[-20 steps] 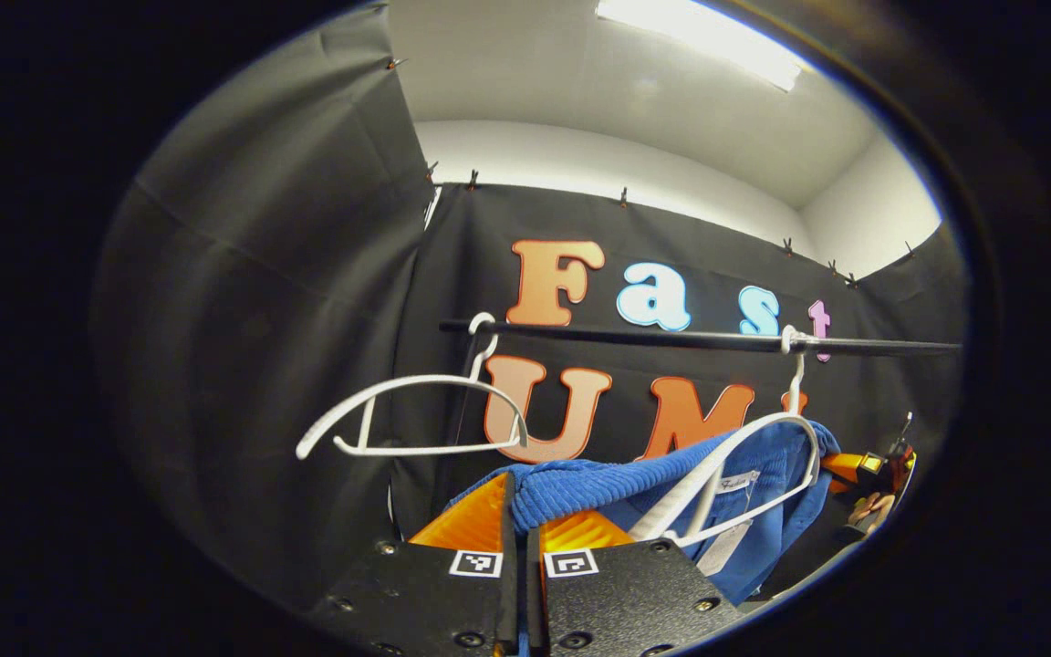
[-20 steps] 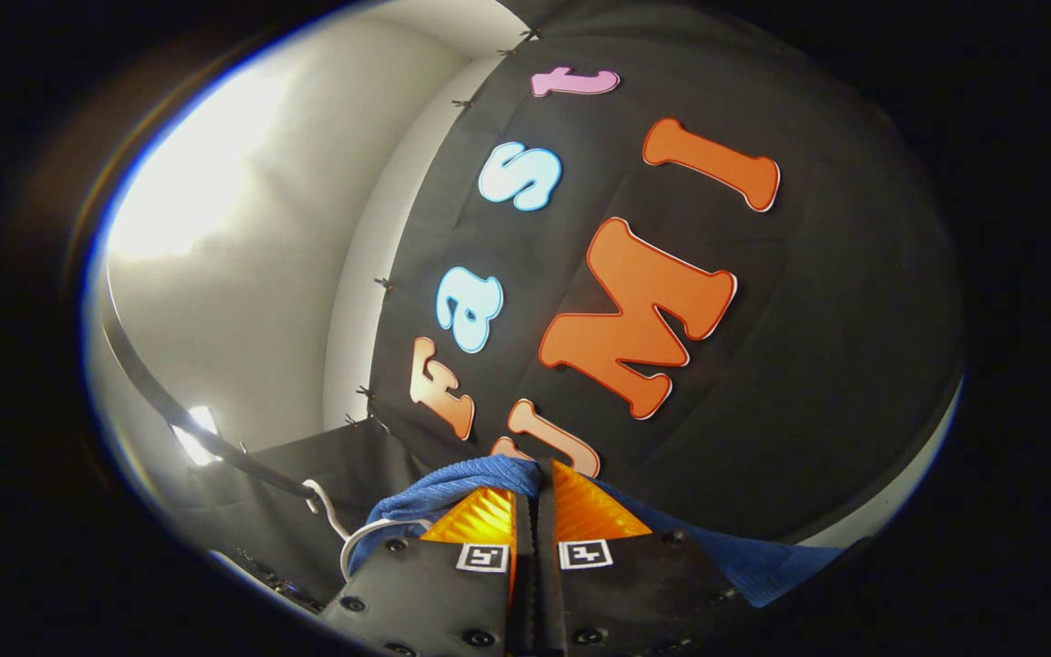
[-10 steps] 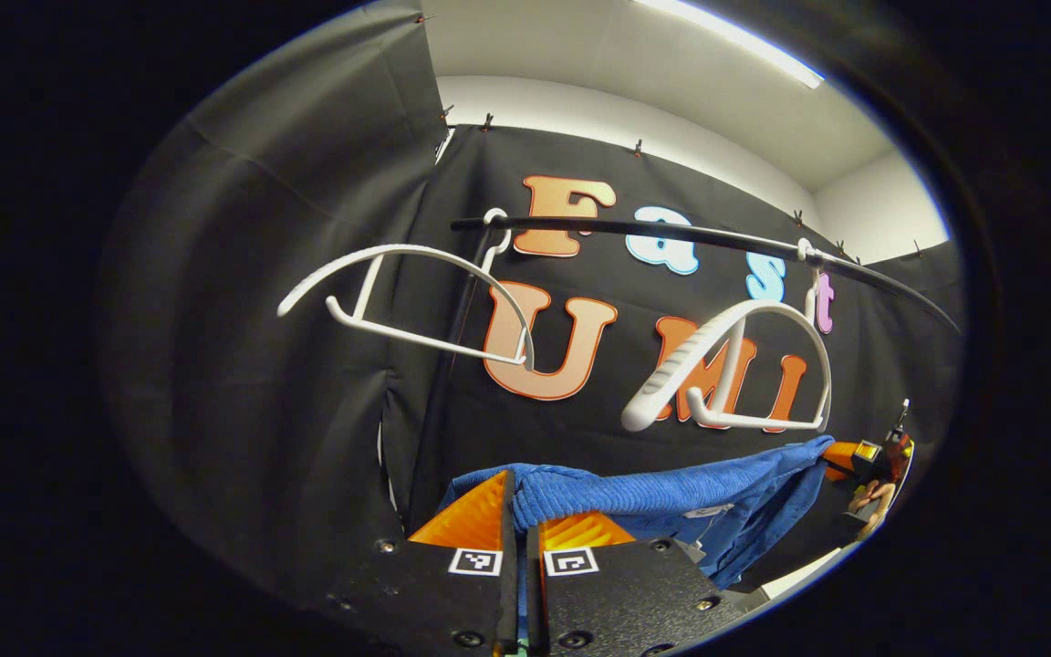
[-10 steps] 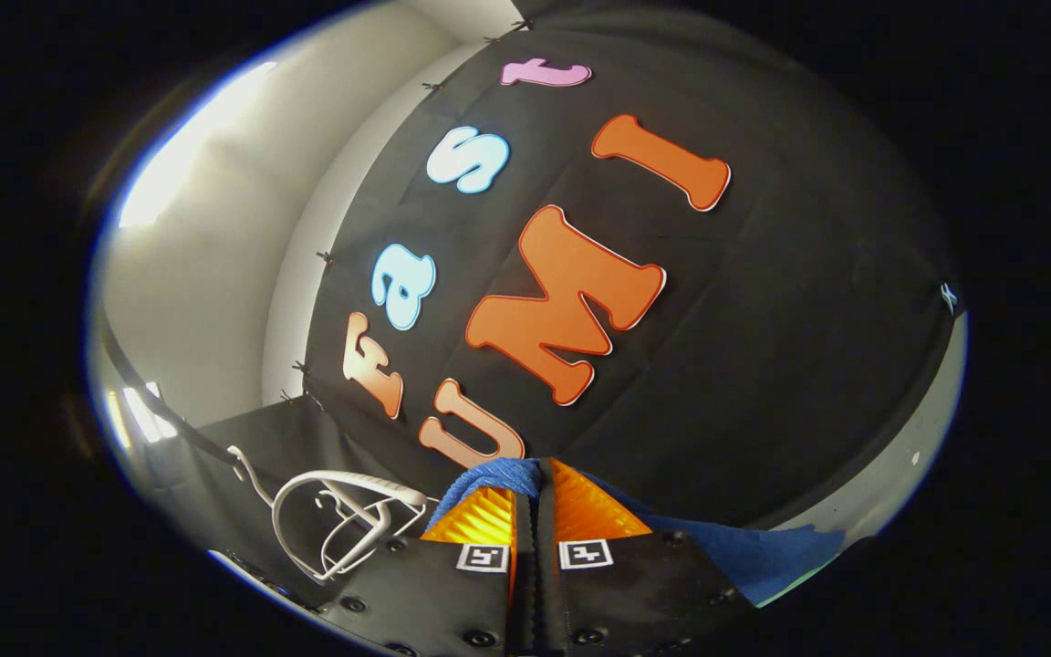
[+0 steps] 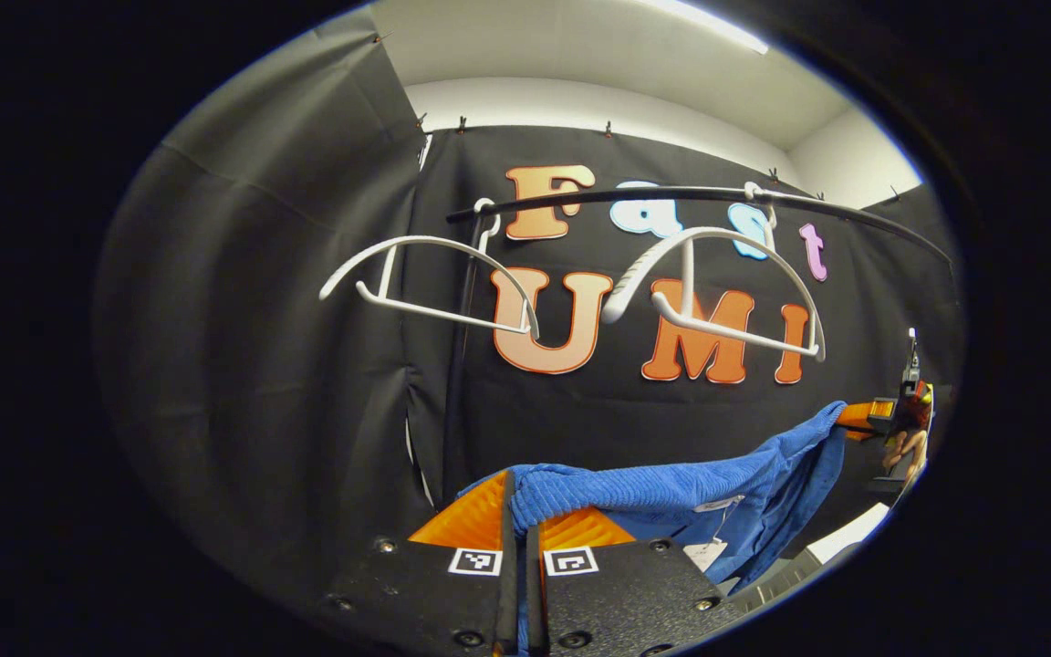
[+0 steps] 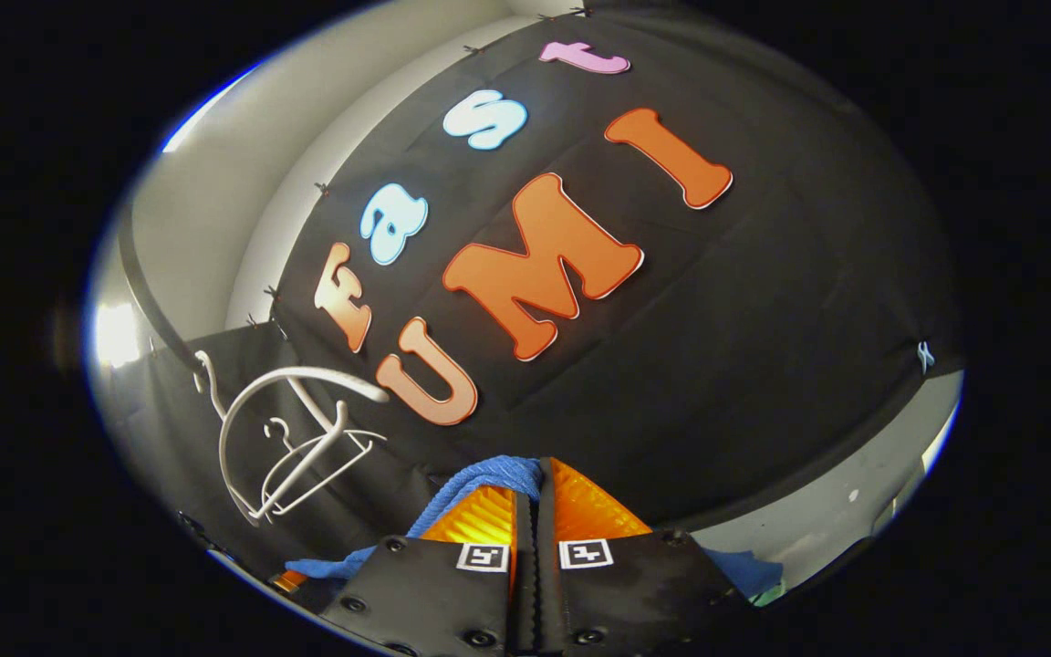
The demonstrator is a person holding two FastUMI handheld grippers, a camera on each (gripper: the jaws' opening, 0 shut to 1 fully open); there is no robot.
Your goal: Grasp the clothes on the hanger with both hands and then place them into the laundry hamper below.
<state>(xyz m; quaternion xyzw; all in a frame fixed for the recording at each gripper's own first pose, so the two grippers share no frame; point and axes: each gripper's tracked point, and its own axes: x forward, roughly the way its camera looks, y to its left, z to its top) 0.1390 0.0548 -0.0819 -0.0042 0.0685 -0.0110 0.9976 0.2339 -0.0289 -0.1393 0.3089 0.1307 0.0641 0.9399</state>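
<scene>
1. Left gripper view showed the blue garment (image 5: 671, 484) stretched between the two grippers, clear of both hangers and hanging below them, its ribbed edge running from the near fingers across to the far right.
2. At the bottom of that view the left gripper (image 5: 516, 511) had its fingers pressed together on one end of the cloth — the fabric came up out of the narrow seam between them.
3. The other end of the garment rose to the right gripper (image 5: 868, 415), seen far off at the right edge with a hand (image 5: 907, 449) behind it; a small tag (image 5: 697, 553) dangled from the cloth's underside.
4. Right gripper view had the right gripper (image 6: 536, 493) likewise clamped on a bunched fold of the blue garment (image 6: 498, 473), with more cloth trailing off to either side below.
5. Above the garment, two bare white hangers — the left hanger (image 5: 430, 283) and the right hanger (image 5: 717, 287) — hung from the black rail (image 5: 671, 194).
6. Behind them stood the black cloth wall (image 5: 288, 365), with the white ceiling (image 5: 598, 46) overhead.
</scene>
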